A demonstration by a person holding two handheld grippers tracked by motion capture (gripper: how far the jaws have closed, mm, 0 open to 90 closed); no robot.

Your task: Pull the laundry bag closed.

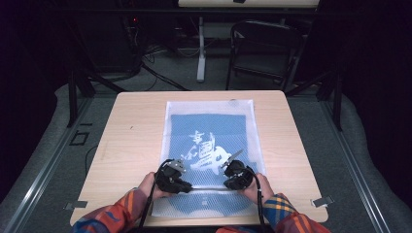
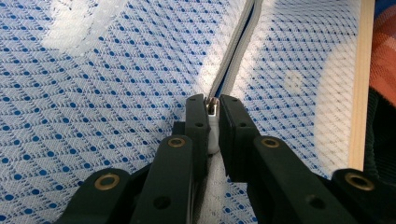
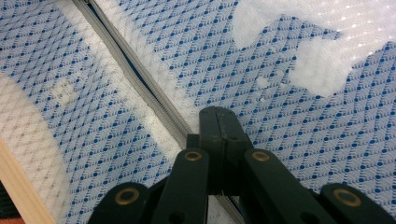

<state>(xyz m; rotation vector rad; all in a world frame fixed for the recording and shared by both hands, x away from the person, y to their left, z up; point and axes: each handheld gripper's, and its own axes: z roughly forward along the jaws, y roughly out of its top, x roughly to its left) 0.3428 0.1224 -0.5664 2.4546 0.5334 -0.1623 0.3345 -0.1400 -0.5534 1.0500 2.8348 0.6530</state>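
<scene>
— What do we have on the table (image 1: 131,126)?

— A white mesh laundry bag (image 1: 209,109) lying flat down the middle of it, with a blue printed garment (image 1: 206,133) inside. The bag's near end reaches almost to our edge of the table, and that is where both our hands are working.

— And the step?

— We judge it to be the zipper (image 3: 140,88), which runs across the bag near that end. Our left gripper (image 2: 213,109) has its jaws nearly together, pinching the small white zipper pull (image 2: 213,135). Ahead of it, the tape (image 2: 236,46) looks parted, with blue showing in the gap.

— The right one?

— Our right gripper (image 3: 218,122) has its jaws pressed tight together just beside the zipper line. Whether a fold of mesh sits between them we cannot tell; it seems to be steadying the bag.

— So what next?

— Probably a steady draw of the pull along the track, while we keep the right side anchored so the mesh stays taut and doesn't bunch.
</scene>
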